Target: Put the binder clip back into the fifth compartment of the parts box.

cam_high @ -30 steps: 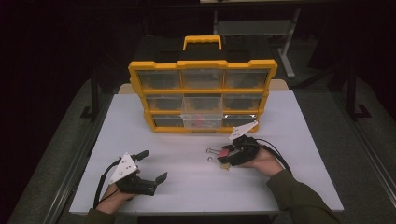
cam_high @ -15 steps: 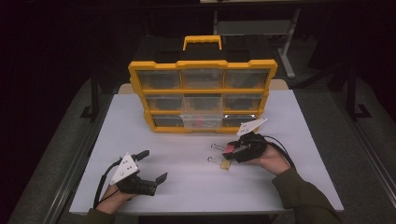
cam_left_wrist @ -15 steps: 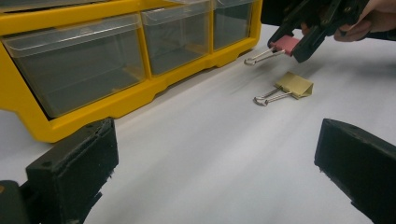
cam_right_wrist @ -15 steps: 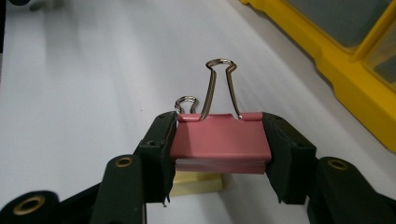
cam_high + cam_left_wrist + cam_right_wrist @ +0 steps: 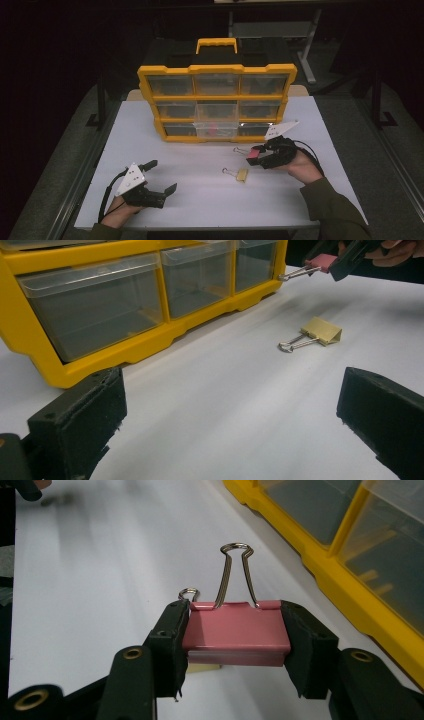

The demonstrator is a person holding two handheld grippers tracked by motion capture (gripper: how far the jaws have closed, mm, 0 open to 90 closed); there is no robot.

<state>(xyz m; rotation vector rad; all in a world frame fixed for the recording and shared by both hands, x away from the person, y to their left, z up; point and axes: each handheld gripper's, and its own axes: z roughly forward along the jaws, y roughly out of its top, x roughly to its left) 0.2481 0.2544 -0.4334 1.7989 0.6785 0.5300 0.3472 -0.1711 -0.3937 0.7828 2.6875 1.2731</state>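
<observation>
My right gripper [image 5: 255,158] is shut on a pink binder clip [image 5: 235,632], its jaws pressing the clip's two sides while the wire handles point forward. The clip [image 5: 251,154] hangs just above the white table, in front of the yellow organizer's [image 5: 217,96] lower right corner. A gold binder clip [image 5: 240,174] lies flat on the table, down and left of the right gripper; it also lies ahead in the left gripper view [image 5: 320,332]. My left gripper [image 5: 161,177] rests at the table's near left, open, with nothing between its jaws.
The yellow organizer [image 5: 125,335] stands upright at the back with three rows of clear drawers and a handle [image 5: 216,44] on top. The white table [image 5: 200,195] is bare between the two grippers. Dark floor and table legs surround it.
My right gripper has lifted the pink clip off the table and carried it right and toward the organizer. The gold clip stays where it lay. The left gripper has not moved.
</observation>
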